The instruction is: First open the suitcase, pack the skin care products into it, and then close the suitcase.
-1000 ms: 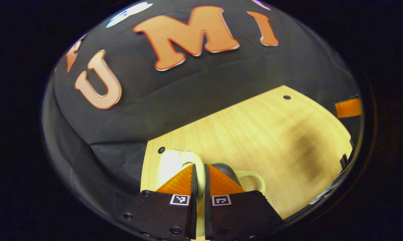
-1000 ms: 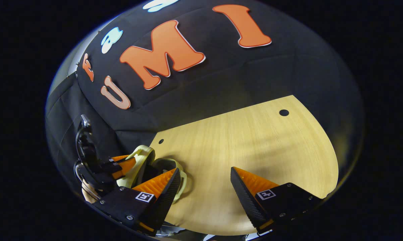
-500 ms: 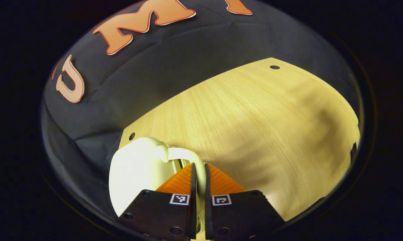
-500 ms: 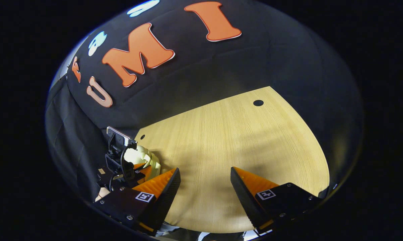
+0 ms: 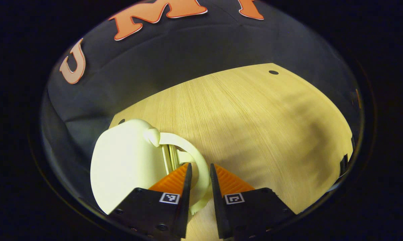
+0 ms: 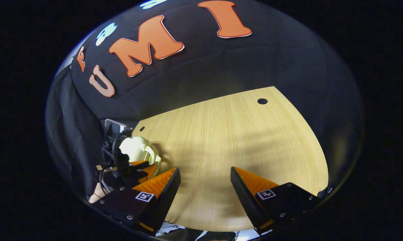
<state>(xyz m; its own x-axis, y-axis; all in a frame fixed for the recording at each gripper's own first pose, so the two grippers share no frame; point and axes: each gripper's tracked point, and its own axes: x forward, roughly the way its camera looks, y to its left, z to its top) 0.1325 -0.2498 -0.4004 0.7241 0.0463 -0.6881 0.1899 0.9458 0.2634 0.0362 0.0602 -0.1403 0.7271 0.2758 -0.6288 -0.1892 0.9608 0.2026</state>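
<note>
A small cream suitcase (image 5: 127,160) lies closed on the wooden table (image 5: 255,117) near its left corner. Its curved handle (image 5: 194,154) arches toward me and runs down between the fingers of my left gripper (image 5: 200,164). Those fingers stand slightly apart around the handle, with a thin gap on the left side. In the right gripper view the suitcase (image 6: 137,150) sits at the far left with the left gripper (image 6: 141,165) at it. My right gripper (image 6: 205,169) hangs wide open over the bare table (image 6: 221,134), holding nothing.
The booth's black cloth wall rises right behind the table's back edge. Small dark holes mark the table's back corners (image 6: 262,101). A hand (image 6: 95,194) holds the left gripper at the table's left edge.
The suitcase's lid has swung shut and the case now rests closed on the table. My left gripper's fingers have parted a little around the handle. The right gripper has hardly moved.
</note>
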